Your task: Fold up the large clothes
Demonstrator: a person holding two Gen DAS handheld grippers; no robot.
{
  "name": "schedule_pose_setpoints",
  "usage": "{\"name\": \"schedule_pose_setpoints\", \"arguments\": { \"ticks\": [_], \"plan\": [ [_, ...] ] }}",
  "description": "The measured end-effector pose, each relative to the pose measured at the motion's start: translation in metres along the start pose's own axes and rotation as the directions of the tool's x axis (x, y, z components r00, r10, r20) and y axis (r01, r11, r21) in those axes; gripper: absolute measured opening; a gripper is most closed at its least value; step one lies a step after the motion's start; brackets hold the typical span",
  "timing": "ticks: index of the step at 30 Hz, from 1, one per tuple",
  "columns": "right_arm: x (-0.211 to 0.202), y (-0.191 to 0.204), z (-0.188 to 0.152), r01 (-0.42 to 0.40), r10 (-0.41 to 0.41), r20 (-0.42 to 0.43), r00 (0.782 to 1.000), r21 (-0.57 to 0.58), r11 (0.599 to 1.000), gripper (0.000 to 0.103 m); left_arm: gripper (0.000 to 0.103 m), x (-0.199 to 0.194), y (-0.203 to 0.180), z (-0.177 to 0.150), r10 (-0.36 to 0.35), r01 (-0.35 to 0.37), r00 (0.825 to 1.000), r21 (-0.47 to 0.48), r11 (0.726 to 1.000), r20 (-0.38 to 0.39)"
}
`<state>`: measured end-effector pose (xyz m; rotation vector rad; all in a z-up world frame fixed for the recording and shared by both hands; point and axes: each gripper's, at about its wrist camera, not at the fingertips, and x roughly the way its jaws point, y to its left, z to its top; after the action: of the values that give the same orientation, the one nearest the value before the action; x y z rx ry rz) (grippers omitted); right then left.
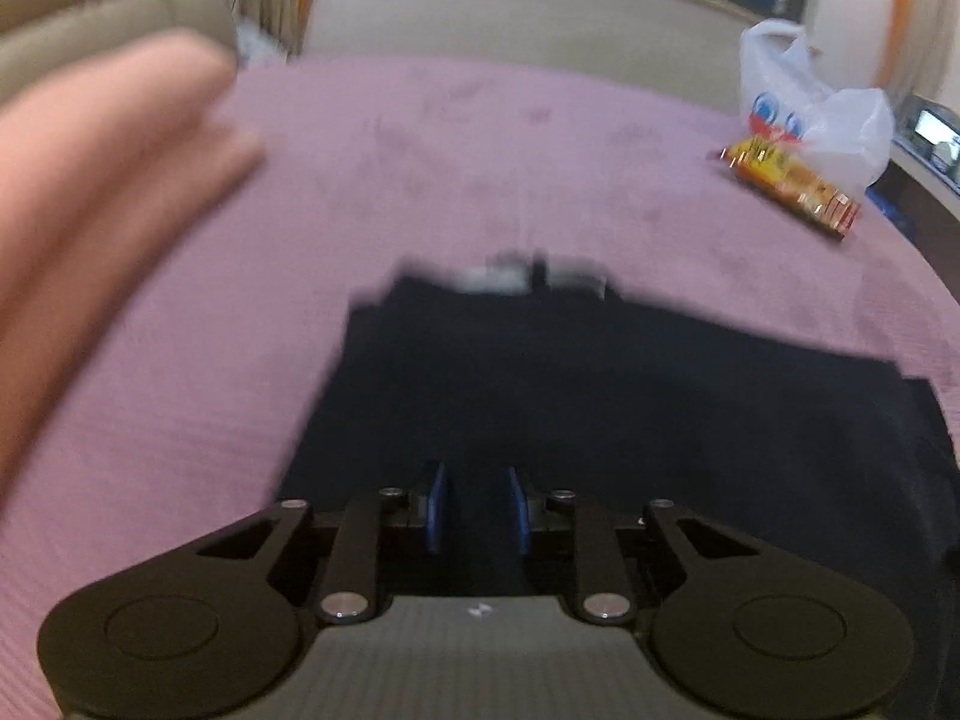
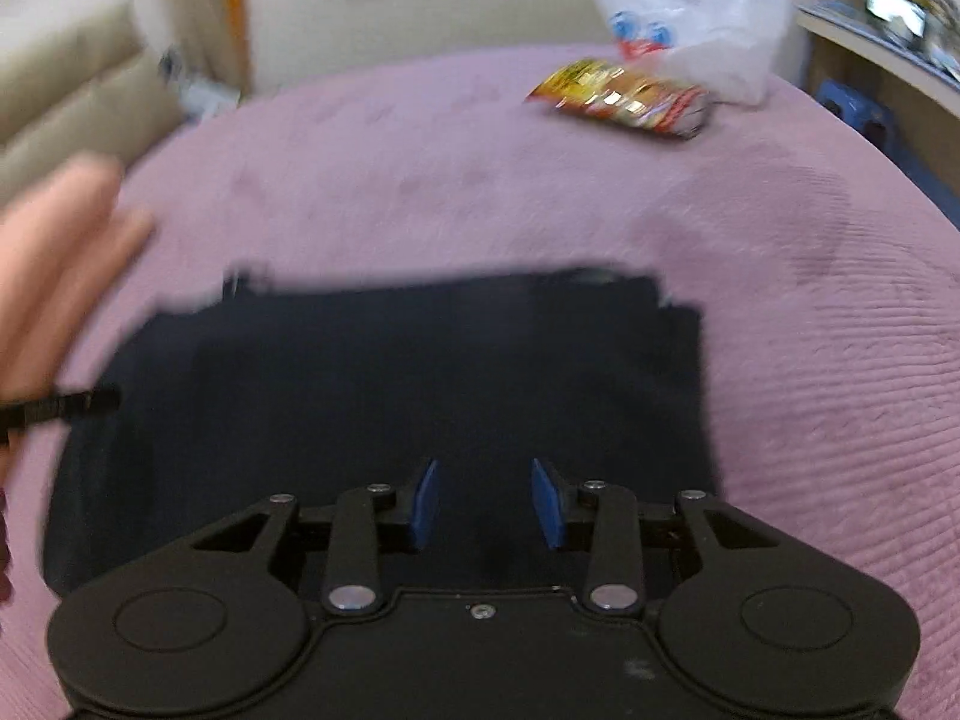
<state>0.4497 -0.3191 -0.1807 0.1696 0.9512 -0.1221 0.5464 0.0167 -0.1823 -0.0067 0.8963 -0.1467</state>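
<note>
A dark navy garment lies folded into a rough rectangle on a purple bedspread; it also shows in the right wrist view. My left gripper is open and empty, with its blue pads over the garment's near edge. My right gripper is open and empty, also above the garment's near edge. A blurred bare hand is at the left in both views. Both frames are motion-blurred.
A white plastic bag and a red-yellow snack packet lie at the far right of the bed. A beige padded headboard stands at the far left. A desk with a screen is at the right.
</note>
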Motion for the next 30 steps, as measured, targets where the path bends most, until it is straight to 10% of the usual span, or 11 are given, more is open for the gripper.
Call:
{"name": "schedule_pose_setpoints", "arguments": {
  "ticks": [9,16,23,30],
  "plan": [
    [0.016,-0.015,-0.006,0.002,0.004,-0.062,0.998,0.098,0.995,0.039,0.024,0.002,0.016,-0.004,0.014,-0.013,1.0,-0.028,1.0,0.014],
    [-0.001,-0.034,0.057,0.01,-0.028,0.19,0.981,0.095,0.995,0.044,0.031,-0.004,-0.038,0.044,-0.071,0.037,0.98,0.183,0.982,0.184],
    [0.11,-0.049,0.057,0.047,-0.064,0.088,0.994,0.187,0.981,0.039,0.029,0.071,-0.038,0.033,-0.069,0.05,0.992,0.177,0.983,0.102],
    [0.097,-0.036,0.042,0.115,-0.132,0.182,0.974,0.102,0.988,0.039,0.028,0.068,-0.016,0.025,-0.13,0.119,0.985,0.097,0.988,0.116]
  ]
}}
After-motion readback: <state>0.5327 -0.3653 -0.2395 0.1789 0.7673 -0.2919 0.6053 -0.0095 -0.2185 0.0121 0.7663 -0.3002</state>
